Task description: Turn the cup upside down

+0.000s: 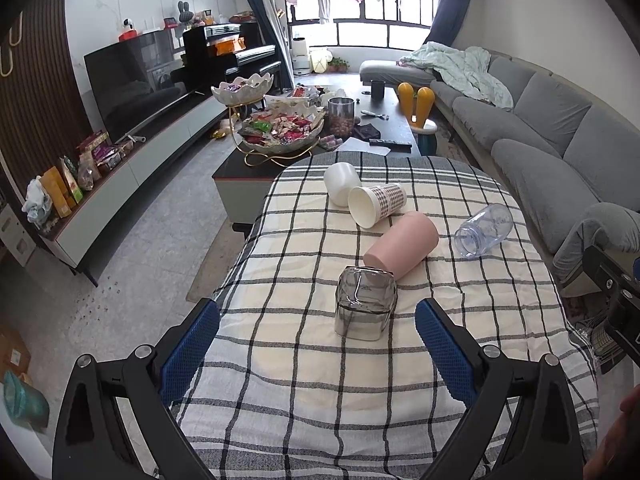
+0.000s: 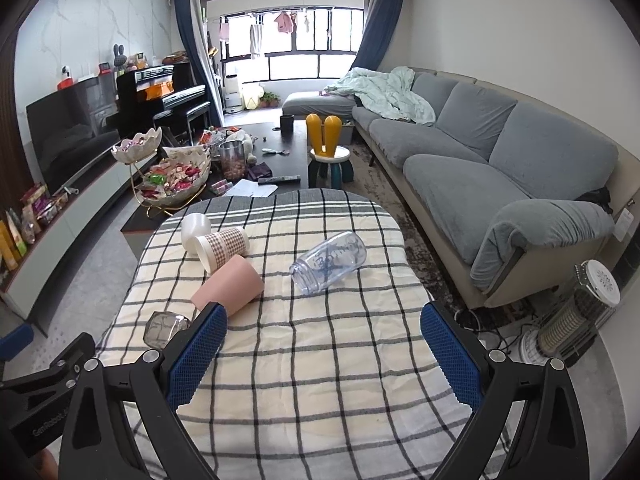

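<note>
Several cups lie on a checked tablecloth (image 1: 320, 380). A clear smoky glass cup (image 1: 365, 307) stands upside down just ahead of my open left gripper (image 1: 318, 332), between its blue pads. Behind it a pink cup (image 1: 402, 245), a checked paper cup (image 1: 376, 204) and a white cup (image 1: 341, 183) lie on their sides. A clear plastic bottle (image 1: 484, 230) lies on its side at the right. My right gripper (image 2: 324, 340) is open and empty, with the bottle (image 2: 330, 262) ahead of it and the pink cup (image 2: 228, 286) and glass cup (image 2: 165, 328) to its left.
A dark coffee table (image 1: 394, 120) with snack bowls (image 1: 280, 128) stands beyond the clothed table. A grey sofa (image 2: 500, 168) runs along the right. A TV unit (image 1: 132, 172) lines the left wall. A heater (image 2: 576, 316) stands on the floor at the right.
</note>
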